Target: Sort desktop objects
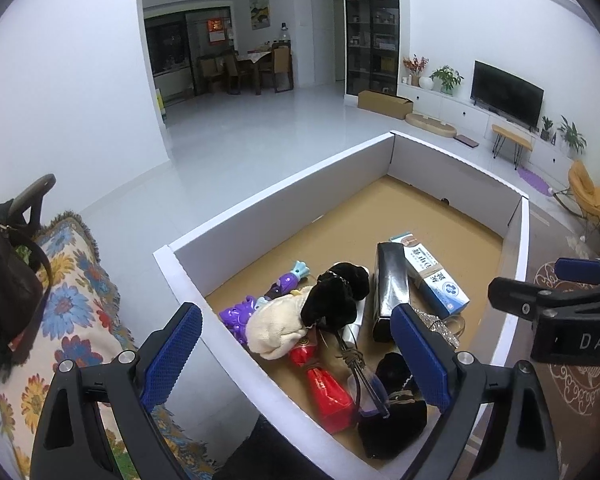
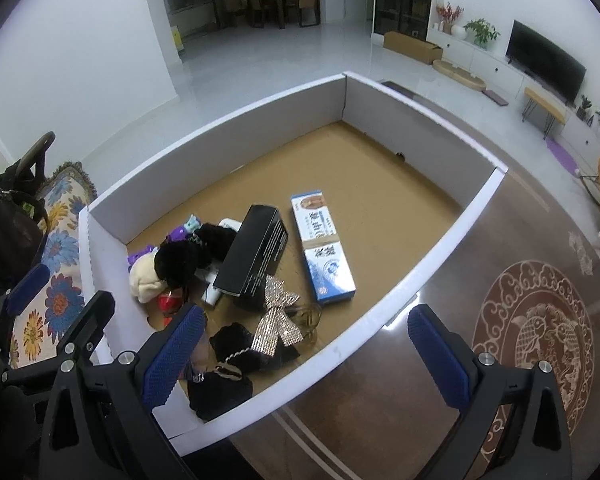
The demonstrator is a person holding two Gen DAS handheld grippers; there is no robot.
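A white-walled tray with a brown floor holds a pile at its near left end: a black box, a blue-and-white box, a silver sequin bow, black pouches, a cream and black plush, a purple toy and a red packet. My left gripper hangs open above the pile's left end. My right gripper is open over the tray's near wall. Neither holds anything.
The tray sits on a dark glossy table with a fish medallion. A flower-patterned cushion and a dark handbag lie to the left. The tray's far half is bare brown floor.
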